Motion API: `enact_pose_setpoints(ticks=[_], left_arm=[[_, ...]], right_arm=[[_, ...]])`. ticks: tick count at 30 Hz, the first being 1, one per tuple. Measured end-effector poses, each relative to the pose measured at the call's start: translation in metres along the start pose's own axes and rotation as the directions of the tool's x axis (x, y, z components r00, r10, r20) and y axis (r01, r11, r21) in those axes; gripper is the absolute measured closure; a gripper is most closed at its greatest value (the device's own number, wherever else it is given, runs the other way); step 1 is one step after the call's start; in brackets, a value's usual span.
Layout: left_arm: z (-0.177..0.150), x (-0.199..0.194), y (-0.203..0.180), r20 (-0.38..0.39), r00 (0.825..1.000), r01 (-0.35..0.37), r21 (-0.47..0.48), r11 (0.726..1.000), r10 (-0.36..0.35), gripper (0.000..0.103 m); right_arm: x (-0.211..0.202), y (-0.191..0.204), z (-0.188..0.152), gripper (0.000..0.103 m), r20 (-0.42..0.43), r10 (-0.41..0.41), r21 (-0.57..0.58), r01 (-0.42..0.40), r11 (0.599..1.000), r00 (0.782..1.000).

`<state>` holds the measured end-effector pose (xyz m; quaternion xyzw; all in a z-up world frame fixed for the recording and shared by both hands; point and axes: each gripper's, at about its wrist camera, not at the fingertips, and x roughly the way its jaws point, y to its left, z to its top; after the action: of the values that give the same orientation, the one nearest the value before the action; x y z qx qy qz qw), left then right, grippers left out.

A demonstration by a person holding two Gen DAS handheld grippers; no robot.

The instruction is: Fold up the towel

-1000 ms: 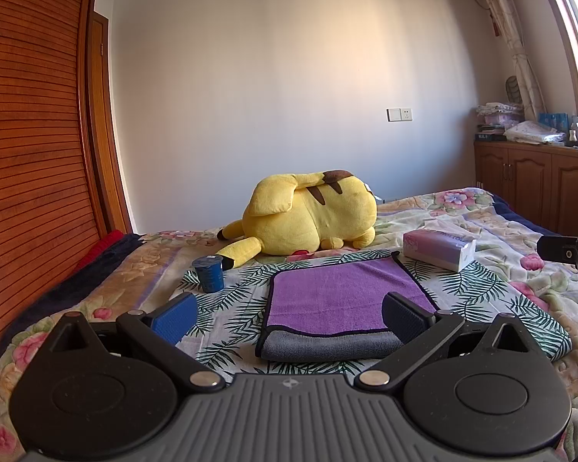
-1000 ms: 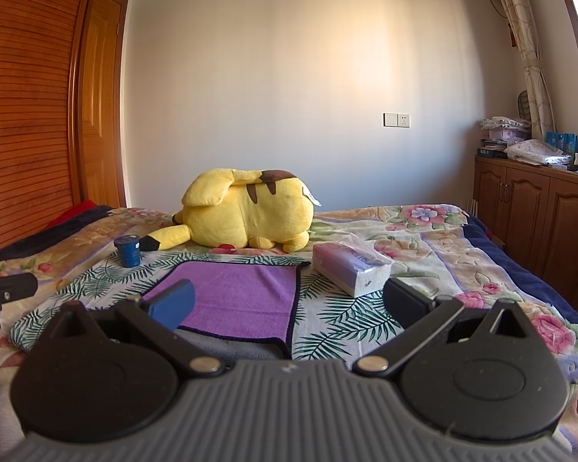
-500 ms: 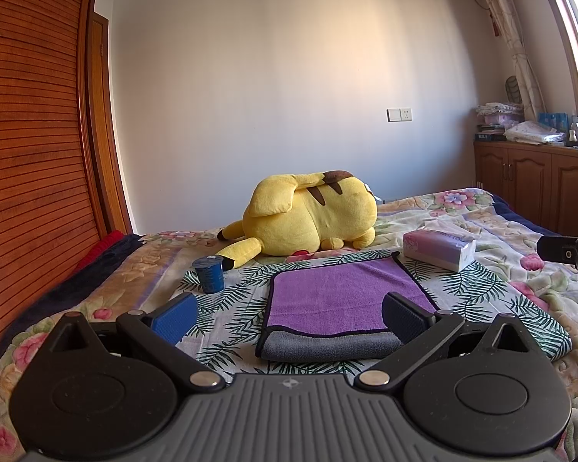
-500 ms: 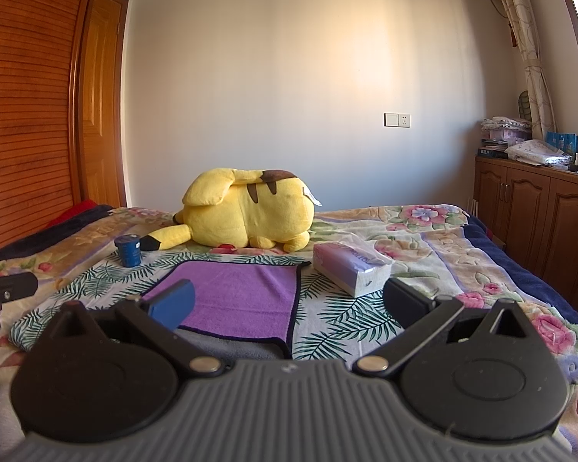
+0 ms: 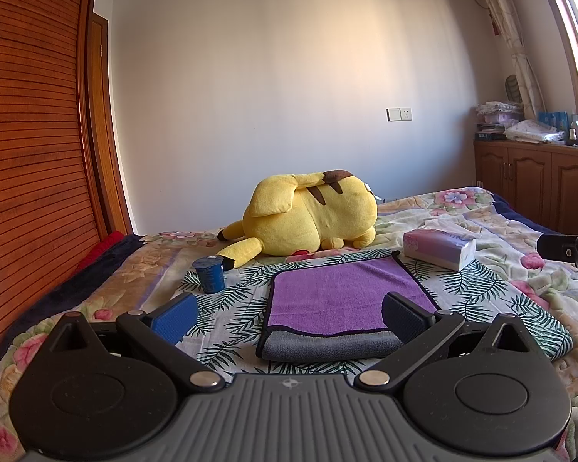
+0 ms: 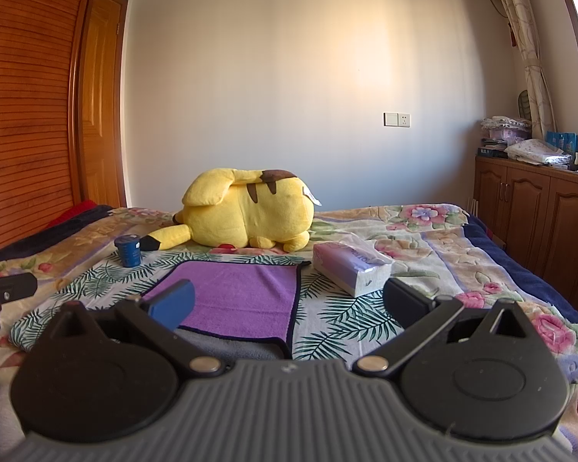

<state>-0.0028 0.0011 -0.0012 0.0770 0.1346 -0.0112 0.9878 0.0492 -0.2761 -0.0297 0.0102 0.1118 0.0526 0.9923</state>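
Observation:
A purple towel [image 5: 339,298] with a grey underside and dark edging lies folded flat on the leaf-patterned cloth on the bed; it also shows in the right wrist view [image 6: 246,296]. My left gripper [image 5: 289,317] is open and empty, hovering just before the towel's near grey fold. My right gripper [image 6: 289,304] is open and empty, over the towel's near right corner. Each gripper's tip shows at the edge of the other's view: the right one [image 5: 566,252] and the left one [image 6: 4,296].
A yellow plush toy [image 5: 308,215] lies behind the towel. A small blue cup [image 5: 209,274] stands at the towel's far left. A tissue box [image 5: 439,248] sits at its far right. A wooden wardrobe [image 5: 27,154] is on the left, cabinets [image 6: 539,208] on the right.

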Motion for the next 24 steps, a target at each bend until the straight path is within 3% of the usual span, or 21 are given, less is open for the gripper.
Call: enact_pose_setpoints(ticks=[6, 24], left_arm=[[-0.001, 0.001, 0.000, -0.011, 1.000, 0.002, 0.004, 1.000, -0.002, 0.000], [-0.009, 0.023, -0.006, -0.147, 0.989, 0.022, 0.036, 0.999, -0.016, 0.000]], right_arm=[[-0.001, 0.001, 0.000, 0.000, -0.001, 0.000, 0.000, 0.000, 1.000, 1.000], [0.022, 0.014, -0.006, 0.000, -0.078, 0.034, -0.030, -0.037, 0.999, 0.996]])
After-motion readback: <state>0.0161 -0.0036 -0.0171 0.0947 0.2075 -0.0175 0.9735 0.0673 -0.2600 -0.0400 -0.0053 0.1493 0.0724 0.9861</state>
